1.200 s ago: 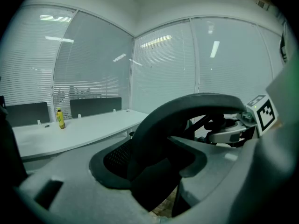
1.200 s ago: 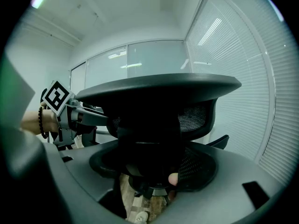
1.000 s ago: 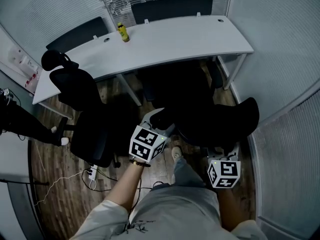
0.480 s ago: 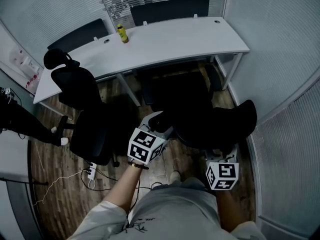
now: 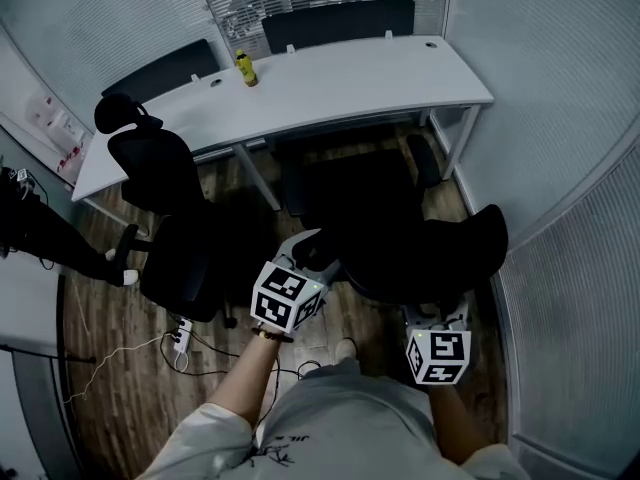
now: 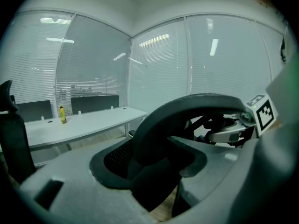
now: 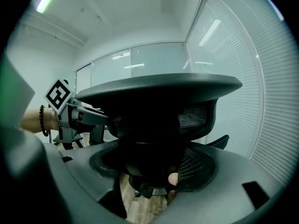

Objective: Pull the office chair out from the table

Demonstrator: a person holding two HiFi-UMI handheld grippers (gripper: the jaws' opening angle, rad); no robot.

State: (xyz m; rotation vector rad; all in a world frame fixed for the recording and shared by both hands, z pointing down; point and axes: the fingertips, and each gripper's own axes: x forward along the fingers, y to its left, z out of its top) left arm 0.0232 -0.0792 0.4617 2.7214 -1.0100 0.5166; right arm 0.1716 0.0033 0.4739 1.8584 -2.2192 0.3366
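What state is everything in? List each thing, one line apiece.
office chair: upright on the floor in front of the table, gripped at its top from both sides.
left gripper: jaws shut on the office chair's top.
right gripper: jaws shut on the office chair's top.
second chair: upright, standing out from the table, untouched.
yellow bottle: upright on the table.

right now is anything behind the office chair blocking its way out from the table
Only the person's own foot, just behind the office chair. The power strip and second chair lie off to the person's left.
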